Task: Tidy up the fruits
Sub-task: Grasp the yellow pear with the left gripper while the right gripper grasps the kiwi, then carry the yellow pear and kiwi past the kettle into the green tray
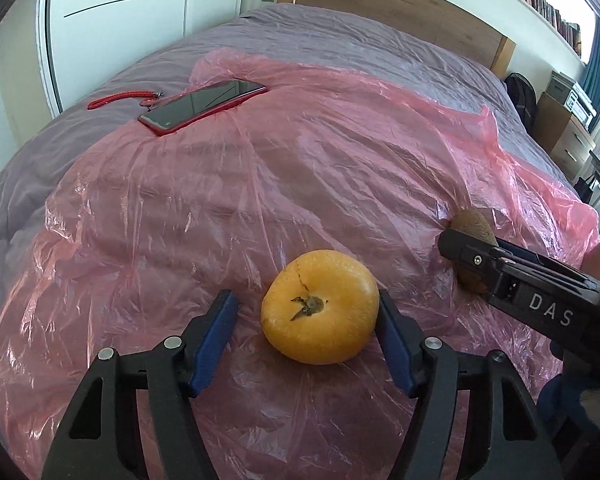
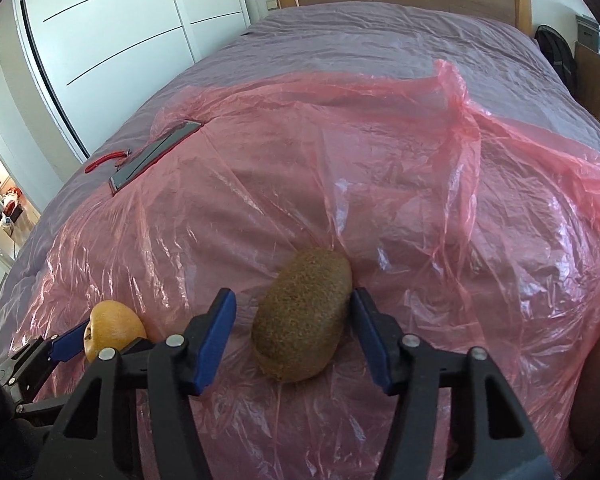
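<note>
A round orange-yellow fruit (image 1: 320, 312) with a dry stem lies on the pink plastic sheet (image 1: 300, 168). My left gripper (image 1: 304, 300) straddles it: the right blue pad is at the fruit's side and the left pad stands clear of it. The jaws are open. A brown fuzzy kiwi (image 2: 304, 316) lies to the right on the same sheet. My right gripper (image 2: 293, 297) is around it, with a gap at the left pad and the right pad close beside it. The kiwi (image 1: 472, 222) also shows behind the right gripper's black finger (image 1: 468, 256). The orange fruit (image 2: 116, 324) shows at lower left.
The plastic sheet covers a purple bedspread (image 1: 340, 32). A red-cased phone (image 1: 204, 106) and a red lanyard (image 1: 116, 100) lie at the sheet's far left edge. There is a wooden headboard (image 1: 400, 4) at the back, white wardrobe doors (image 2: 120, 40) on the left and drawers (image 1: 568, 140) on the right.
</note>
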### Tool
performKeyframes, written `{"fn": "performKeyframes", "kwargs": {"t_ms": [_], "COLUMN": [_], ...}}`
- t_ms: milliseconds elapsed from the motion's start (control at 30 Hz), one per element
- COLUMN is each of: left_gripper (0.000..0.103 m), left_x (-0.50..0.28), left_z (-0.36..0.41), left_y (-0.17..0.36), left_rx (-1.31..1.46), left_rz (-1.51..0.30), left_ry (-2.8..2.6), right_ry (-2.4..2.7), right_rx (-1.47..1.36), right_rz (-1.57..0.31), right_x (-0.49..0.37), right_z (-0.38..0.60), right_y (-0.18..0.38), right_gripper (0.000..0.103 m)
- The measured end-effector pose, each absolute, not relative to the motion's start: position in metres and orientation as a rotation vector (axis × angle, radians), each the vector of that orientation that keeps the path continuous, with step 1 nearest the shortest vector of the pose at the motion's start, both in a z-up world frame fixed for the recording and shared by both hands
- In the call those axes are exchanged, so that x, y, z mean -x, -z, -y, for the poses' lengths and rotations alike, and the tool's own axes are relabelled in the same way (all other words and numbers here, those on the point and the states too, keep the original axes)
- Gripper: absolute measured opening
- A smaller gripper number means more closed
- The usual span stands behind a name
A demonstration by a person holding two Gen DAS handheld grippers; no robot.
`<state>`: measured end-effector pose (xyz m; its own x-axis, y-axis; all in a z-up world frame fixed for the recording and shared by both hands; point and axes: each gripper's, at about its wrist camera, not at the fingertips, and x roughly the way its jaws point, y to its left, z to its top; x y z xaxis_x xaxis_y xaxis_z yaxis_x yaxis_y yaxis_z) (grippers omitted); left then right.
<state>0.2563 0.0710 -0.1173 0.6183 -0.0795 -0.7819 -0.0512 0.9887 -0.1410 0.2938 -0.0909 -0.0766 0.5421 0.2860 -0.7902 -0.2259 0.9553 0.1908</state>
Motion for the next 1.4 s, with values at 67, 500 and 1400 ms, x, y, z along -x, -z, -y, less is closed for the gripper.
{"fn": "performKeyframes", "kwargs": {"t_ms": [67,500,1400], "left_gripper": [0.062,0.057,0.046], "left_x": [-0.256,-0.257,-0.253], "left_z": [-0.07,-0.07,-0.073], "left_y": [0.119,0.122,0.116], "left_rx": [0.153,0.153,0.185], "left_rz": [-0.904,-0.9,-0.854], "left_ry": [0.015,0.006,-0.017], "right_ry": [-0.299,-0.294,-0.369], "right_rx": [-0.061,-0.077,-0.115], "right_rz": [-0.952,-0.96,-0.919], "right_x": [-0.295,-0.302,-0.288], "right_z": [0.089,0.092,0.105], "right_y": [0.079,0.084,0.074], "right_gripper": [0.086,0.061,0.047]}}
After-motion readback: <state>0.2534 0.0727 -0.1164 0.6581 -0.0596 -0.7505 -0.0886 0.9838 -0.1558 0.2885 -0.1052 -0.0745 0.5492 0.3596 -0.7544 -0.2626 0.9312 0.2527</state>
